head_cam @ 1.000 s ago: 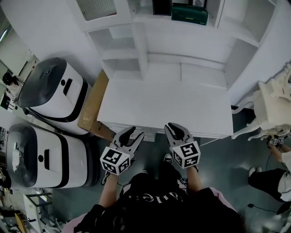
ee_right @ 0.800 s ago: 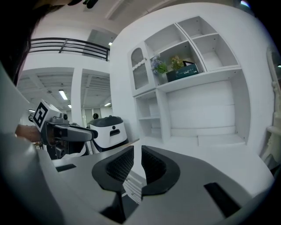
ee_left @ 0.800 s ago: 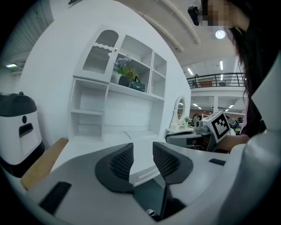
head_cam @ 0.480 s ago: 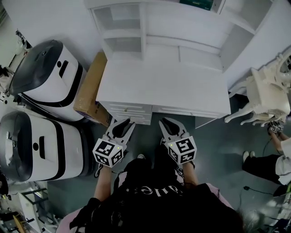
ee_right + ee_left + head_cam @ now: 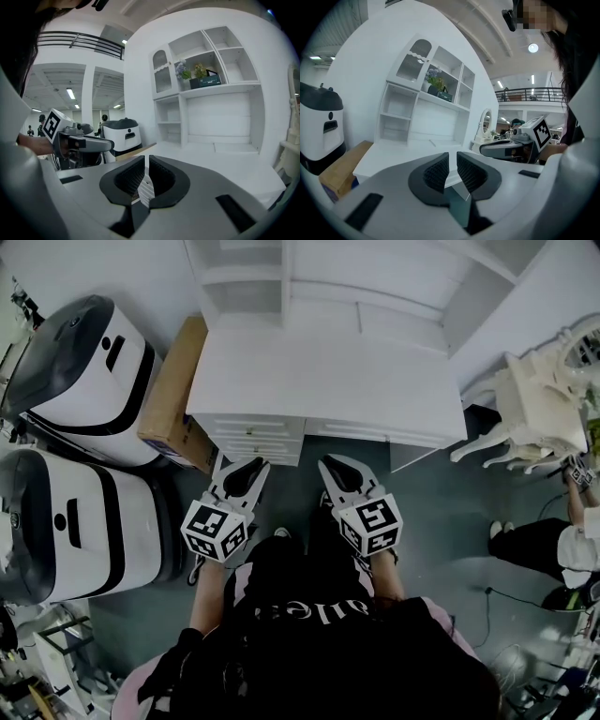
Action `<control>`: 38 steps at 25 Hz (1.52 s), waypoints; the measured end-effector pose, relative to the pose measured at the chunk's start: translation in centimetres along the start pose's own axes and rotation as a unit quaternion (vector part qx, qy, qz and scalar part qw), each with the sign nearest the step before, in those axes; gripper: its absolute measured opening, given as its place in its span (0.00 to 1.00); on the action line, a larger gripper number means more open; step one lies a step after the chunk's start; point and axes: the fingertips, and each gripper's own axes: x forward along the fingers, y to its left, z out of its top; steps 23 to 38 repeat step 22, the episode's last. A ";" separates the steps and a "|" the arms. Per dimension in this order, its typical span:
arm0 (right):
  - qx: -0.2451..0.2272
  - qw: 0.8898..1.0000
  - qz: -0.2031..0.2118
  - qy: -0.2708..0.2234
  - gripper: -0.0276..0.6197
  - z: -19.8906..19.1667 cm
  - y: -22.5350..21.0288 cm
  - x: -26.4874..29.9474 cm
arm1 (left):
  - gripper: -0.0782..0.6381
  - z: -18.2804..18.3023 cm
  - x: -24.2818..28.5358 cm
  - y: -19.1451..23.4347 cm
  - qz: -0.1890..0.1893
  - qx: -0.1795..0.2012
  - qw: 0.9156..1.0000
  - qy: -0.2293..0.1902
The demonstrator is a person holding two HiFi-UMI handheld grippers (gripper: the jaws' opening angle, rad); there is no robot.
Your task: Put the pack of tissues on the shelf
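Note:
A dark green pack (image 5: 206,81) lies on an upper board of the white shelf unit (image 5: 220,93), next to flowers; the left gripper view shows the pack (image 5: 444,96) there too. The head view cuts that board off. Both grippers hang in front of the white desk (image 5: 319,381), over the grey floor. The left gripper (image 5: 242,468) is closing, its jaws (image 5: 452,155) nearly together with nothing between them. My right gripper (image 5: 335,465) is shut and empty (image 5: 146,160).
Two white and black machines (image 5: 84,362) (image 5: 75,531) stand left of the desk, with a cardboard box (image 5: 169,399) leaning between them and the desk. White ornate furniture (image 5: 534,409) stands at the right, and another person (image 5: 572,549) is near it.
The person has stepped back from the desk, so the desk and shelf slid up the head view and the green pack left it. The left jaws closed from wide open.

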 end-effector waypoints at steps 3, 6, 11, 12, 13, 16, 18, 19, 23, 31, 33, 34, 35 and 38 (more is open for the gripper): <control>-0.004 1.000 0.001 -0.002 0.14 -0.1 0.9 -0.1 | 0.19 -0.2 -0.8 -0.1 -0.001 0.004 1.000 -0.003; -0.006 1.000 0.001 -0.005 0.14 -0.2 1.6 -0.3 | 0.19 -0.3 -1.8 -0.1 0.002 0.005 1.000 -0.010; -0.010 1.000 0.001 -0.007 0.14 -0.3 2.5 -0.6 | 0.19 -0.4 -3.0 -0.4 0.002 -0.003 1.000 -0.020; -0.010 1.000 0.000 -0.007 0.14 -0.4 2.6 -0.7 | 0.18 -0.5 -3.2 -0.4 0.002 -0.005 1.000 -0.021; -0.010 1.000 0.000 -0.007 0.14 -0.4 2.7 -0.8 | 0.18 -0.6 -3.4 -0.5 0.002 -0.008 1.000 -0.022; -0.009 1.000 -0.002 -0.009 0.14 -0.4 3.0 -1.2 | 0.18 -0.7 -3.8 -0.6 0.006 -0.014 1.000 -0.025; -0.009 1.000 -0.003 -0.010 0.14 -0.5 3.2 -1.5 | 0.17 -0.8 -4.0 -0.6 0.006 -0.017 0.999 -0.027; -0.009 1.000 -0.004 -0.010 0.14 -0.6 3.2 -1.5 | 0.17 -0.8 -4.1 -0.7 0.006 -0.019 0.999 -0.028; -0.007 1.000 -0.006 -0.011 0.14 -0.8 3.4 -1.7 | 0.16 -1.0 -4.5 -0.8 0.004 -0.023 0.999 -0.028; -0.007 1.000 -0.006 -0.011 0.14 -0.8 3.4 -1.7 | 0.16 -1.0 -4.5 -0.8 0.004 -0.023 0.999 -0.028; -0.007 1.000 -0.006 -0.011 0.14 -0.8 3.4 -1.7 | 0.16 -1.0 -4.5 -0.8 0.004 -0.023 0.999 -0.028; -0.007 1.000 -0.006 -0.011 0.14 -0.8 3.4 -1.7 | 0.16 -1.0 -4.5 -0.8 0.004 -0.023 0.999 -0.028; -0.007 1.000 -0.006 -0.011 0.14 -0.8 3.4 -1.7 | 0.16 -1.0 -4.5 -0.8 0.004 -0.023 0.999 -0.028; -0.007 1.000 -0.006 -0.011 0.14 -0.8 3.4 -1.7 | 0.16 -1.0 -4.5 -0.8 0.004 -0.023 0.999 -0.028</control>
